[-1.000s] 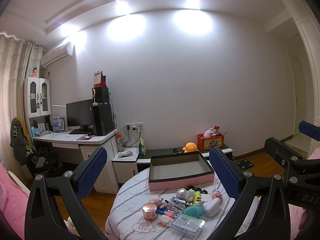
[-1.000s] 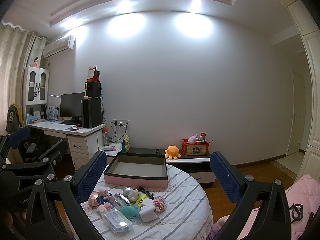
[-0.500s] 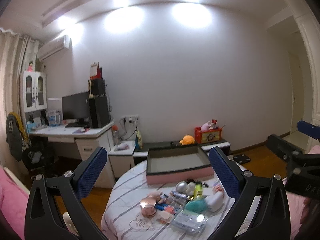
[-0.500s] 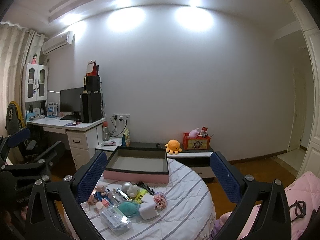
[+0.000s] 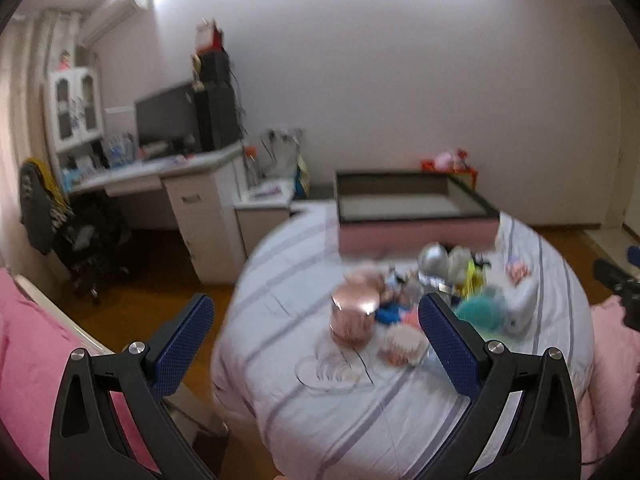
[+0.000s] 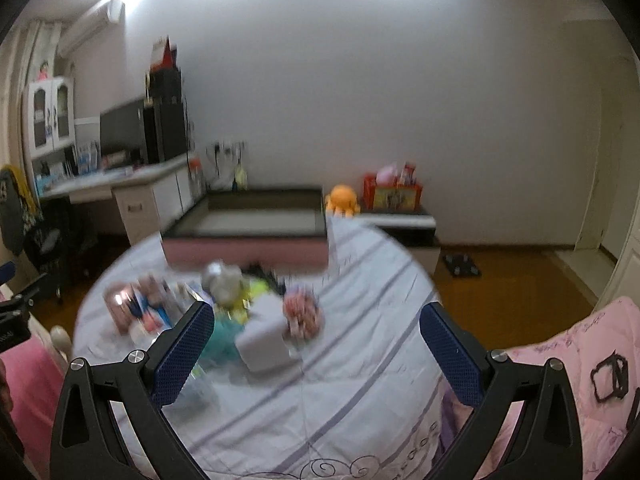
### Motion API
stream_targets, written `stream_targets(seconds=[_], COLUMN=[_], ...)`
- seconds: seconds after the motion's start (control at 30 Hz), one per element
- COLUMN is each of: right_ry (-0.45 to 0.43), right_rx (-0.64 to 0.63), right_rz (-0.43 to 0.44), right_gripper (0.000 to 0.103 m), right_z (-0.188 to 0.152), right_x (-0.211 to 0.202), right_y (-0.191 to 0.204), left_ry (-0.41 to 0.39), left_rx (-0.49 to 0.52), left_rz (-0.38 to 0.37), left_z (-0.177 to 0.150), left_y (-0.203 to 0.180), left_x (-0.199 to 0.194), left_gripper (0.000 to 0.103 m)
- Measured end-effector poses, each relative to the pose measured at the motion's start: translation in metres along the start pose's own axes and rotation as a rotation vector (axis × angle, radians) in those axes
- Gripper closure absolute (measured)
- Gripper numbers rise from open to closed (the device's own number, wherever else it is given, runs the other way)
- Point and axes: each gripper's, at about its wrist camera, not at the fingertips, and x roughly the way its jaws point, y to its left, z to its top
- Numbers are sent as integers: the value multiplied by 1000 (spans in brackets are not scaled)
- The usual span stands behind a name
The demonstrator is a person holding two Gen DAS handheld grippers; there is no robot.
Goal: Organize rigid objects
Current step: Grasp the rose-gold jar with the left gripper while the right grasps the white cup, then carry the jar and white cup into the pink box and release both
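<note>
1. While both views are blurred, the left gripper (image 5: 316,338) is spread wide, holding and touching nothing, above the round table (image 5: 280,392).
2. Likewise the right gripper (image 6: 316,340) gapes wide with nothing between its fingers.
3. Small objects, including a copper jar (image 5: 354,318) and a white block (image 6: 262,344), cluster on the table in front of the pink-sided tray (image 5: 416,234).

dim, ceiling-lit room with glare on the upper wall, heavy motion blur, fisheye bending and dark corners.
</note>
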Motion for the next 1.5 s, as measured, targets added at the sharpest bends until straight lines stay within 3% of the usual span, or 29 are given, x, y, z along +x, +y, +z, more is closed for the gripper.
stream_targets(seconds=[0.27,0.5,0.6,0.7,1.07,1.33,1.43,1.5], right_ry=[154,222,233,251,238,242,242,242], right_rx=[-34,-78,-86,-76,-29,-42,-49,-53], right_rz=[54,104,164,246,210,188,187,182], right_gripper=[0,2,14,52,52,52,52,52], right_z=[-25,-32,-31,-32,-41,-42,-42,-42], right_x=[70,104,109,115,103,112,114,115], right_y=[9,15,14,14,-15,-11,-10,-10], left_ry=[100,148,168,186,221,244,252,255], left_rx=[18,-8,-8,-12,-52,-60,-45,-32], left_rz=[-8,-7,-20,-34,-77,-91,-110,-145], left_z=[-19,-23,-24,-24,-30,-28,-27,-28], left_y=[3,16,16,15,13,7,5,2], left_x=[44,68,79,90,123,145,148,148], left_gripper=[0,0,0,0,0,0,14,38])
